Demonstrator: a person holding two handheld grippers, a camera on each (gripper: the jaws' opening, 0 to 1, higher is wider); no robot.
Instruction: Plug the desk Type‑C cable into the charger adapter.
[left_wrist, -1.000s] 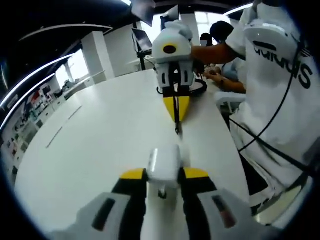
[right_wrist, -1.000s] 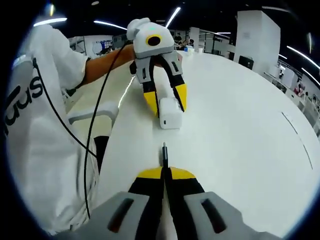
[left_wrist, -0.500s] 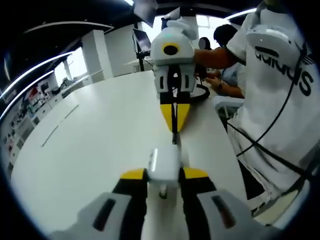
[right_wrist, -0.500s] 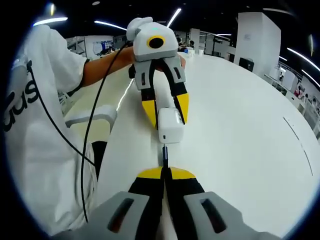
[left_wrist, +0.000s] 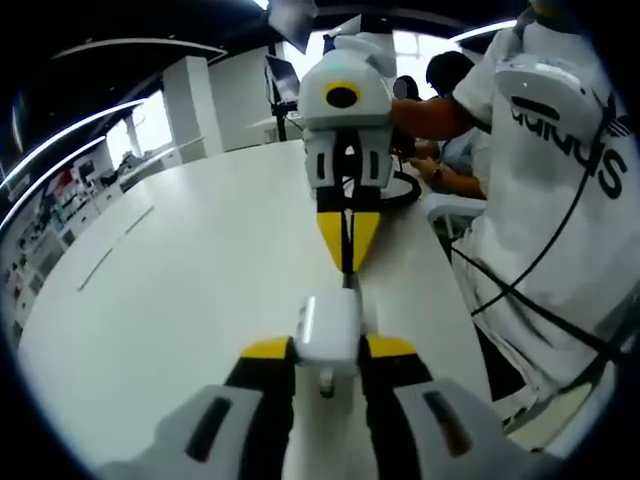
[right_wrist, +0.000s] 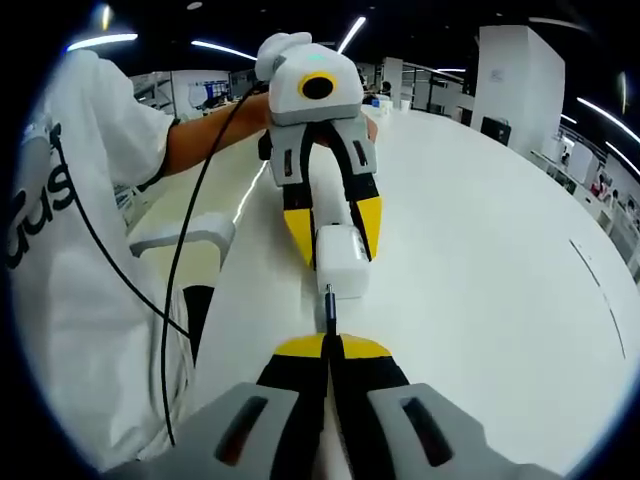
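A white charger adapter (left_wrist: 328, 331) sits clamped between my left gripper's (left_wrist: 328, 350) yellow-tipped jaws. In the right gripper view the same adapter (right_wrist: 340, 262) faces me, held by the left gripper (right_wrist: 332, 225). My right gripper (right_wrist: 328, 346) is shut on the black Type-C cable plug (right_wrist: 328, 306), whose tip meets the adapter's near face. In the left gripper view the right gripper (left_wrist: 347, 240) points straight at the adapter, with the plug (left_wrist: 347, 268) reaching its far end. Both hover just above the white table (right_wrist: 480, 250).
The person in a white shirt (left_wrist: 560, 170) stands at the table's edge, a black cable (right_wrist: 185, 250) hanging along the body. A seated person (left_wrist: 450, 110) is at the far end of the table. A white chair (right_wrist: 185, 235) stands beside the edge.
The two grippers have closed the gap: the plug tip, apart from the adapter a second ago, now touches its face.
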